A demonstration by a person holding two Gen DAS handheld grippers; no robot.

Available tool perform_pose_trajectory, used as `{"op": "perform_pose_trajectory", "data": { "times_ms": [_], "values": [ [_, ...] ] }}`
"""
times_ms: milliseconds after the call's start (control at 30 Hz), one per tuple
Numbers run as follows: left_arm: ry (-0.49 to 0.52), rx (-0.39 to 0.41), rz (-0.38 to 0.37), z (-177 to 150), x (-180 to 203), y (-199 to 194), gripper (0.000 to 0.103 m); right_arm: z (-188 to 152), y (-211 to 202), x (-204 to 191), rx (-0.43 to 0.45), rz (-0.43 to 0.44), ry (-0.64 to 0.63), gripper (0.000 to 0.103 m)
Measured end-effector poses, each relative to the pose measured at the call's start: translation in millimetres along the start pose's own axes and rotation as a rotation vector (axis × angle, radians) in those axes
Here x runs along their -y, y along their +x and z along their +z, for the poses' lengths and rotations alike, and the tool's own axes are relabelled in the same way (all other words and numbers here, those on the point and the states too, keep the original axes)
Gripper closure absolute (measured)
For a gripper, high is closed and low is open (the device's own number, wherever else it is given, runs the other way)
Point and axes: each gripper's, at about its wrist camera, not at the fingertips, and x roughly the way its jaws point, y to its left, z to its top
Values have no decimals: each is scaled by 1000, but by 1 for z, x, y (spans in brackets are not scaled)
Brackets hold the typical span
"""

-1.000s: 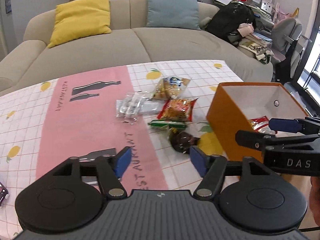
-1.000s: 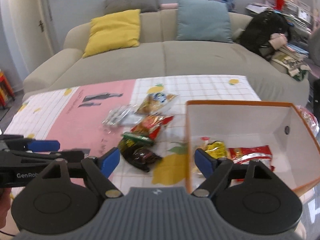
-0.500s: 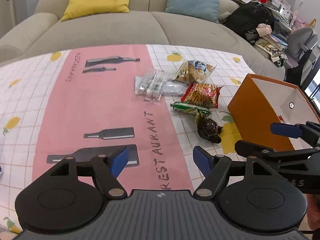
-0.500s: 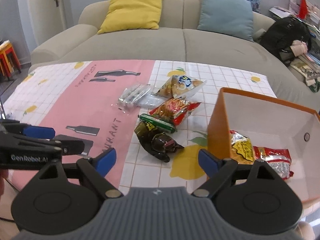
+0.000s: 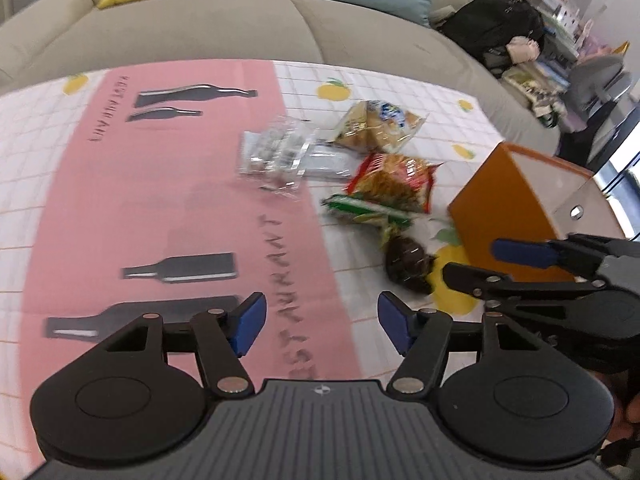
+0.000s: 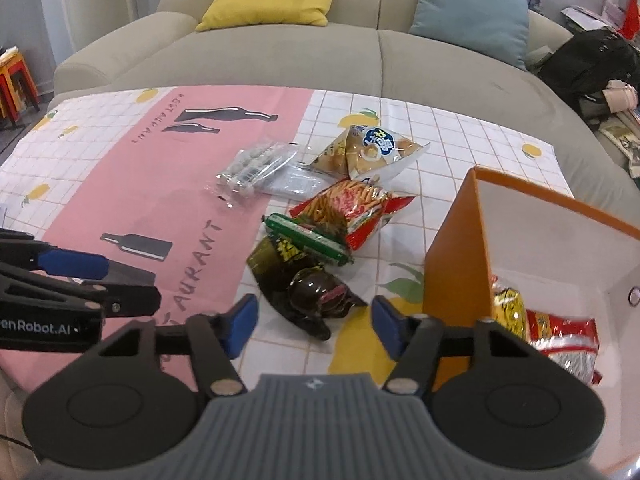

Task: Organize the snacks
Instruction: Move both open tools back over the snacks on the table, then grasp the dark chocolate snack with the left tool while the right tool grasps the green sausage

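Pink lemon-print tablecloth (image 6: pixel 160 200), beige sofa (image 6: pixel 360 64) behind, both tongs spread, empty

Right hand-held gripper (image 6: pixel 314 322) spread wide over dark snack packet (image 6: pixel 308 292), orange box (image 6: pixel 452 276) beside it
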Motion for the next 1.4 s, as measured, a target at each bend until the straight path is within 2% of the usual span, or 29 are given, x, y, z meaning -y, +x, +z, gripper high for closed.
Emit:
{"op": "perform_pose_trajectory", "data": {
  "times_ms": [133, 333, 500, 600, 700, 833, 1000, 1133, 1200, 1233, 1400],
  "values": [
    [-24, -1, -74, 11, 8, 14, 31, 7, 8, 8, -25, -21, -76, 60],
    [-31, -39, -123, 26, 22, 46, 33, 12, 19, 18, -48, -23, -107, 73],
    [-74, -71, -168, 32, 24, 70, 33, 15, 27, 19, -40, -81, -163, 78],
    [-106, -93, -190, 34, 21, 79, 33, 17, 29, 24, -35, -96, -180, 87],
    [-107, -108, -200, 34, 21, 84, 33, 20, 25, 32, -22, -102, -188, 87],
    [-77, -127, -192, 31, 26, 91, 33, 26, 20, 44, -10, -60, -159, 87],
    [-16, -145, -146, 29, 39, 99, 33, 28, 22, 47, -19, -25, -157, 87],
    [25, -144, -109, 27, 45, 103, 40, 27, 24, 44, -26, -23, -150, 86],
    [13, -142, -127, 26, 43, 103, 51, 27, 23, 44, -22, -21, -146, 83],
    [-3, -145, -148, 26, 42, 103, 62, 27, 24, 44, -20, -22, -145, 82],
    [-19, -134, -134, 25, 41, 101, 64, 28, 26, 43, -18, -22, -136, 80]
  ]
}}
